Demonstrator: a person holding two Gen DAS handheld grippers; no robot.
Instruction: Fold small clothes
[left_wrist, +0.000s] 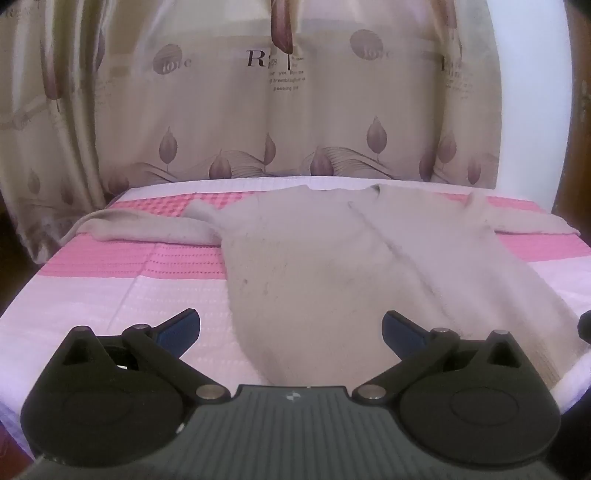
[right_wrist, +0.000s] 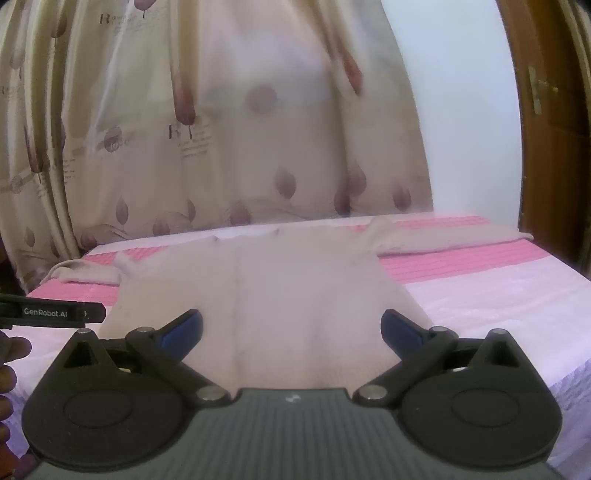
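Note:
A small beige sweater (left_wrist: 314, 258) lies spread flat on a pink and white bedspread (left_wrist: 110, 288), neck toward the curtain, one sleeve out to the left (left_wrist: 140, 227) and one to the right (left_wrist: 524, 221). My left gripper (left_wrist: 291, 328) is open and empty, just above the sweater's near hem. In the right wrist view the same sweater (right_wrist: 266, 288) lies ahead. My right gripper (right_wrist: 291, 328) is open and empty over the near hem. The left gripper's black body (right_wrist: 51, 314) shows at the left edge there.
A beige curtain with leaf print (left_wrist: 258, 110) hangs behind the bed. A white wall (right_wrist: 461, 129) and a brown wooden door (right_wrist: 546, 110) stand at the right. The bed's near edge (left_wrist: 569, 380) drops off at the right. A hand (right_wrist: 9, 365) shows at the left edge.

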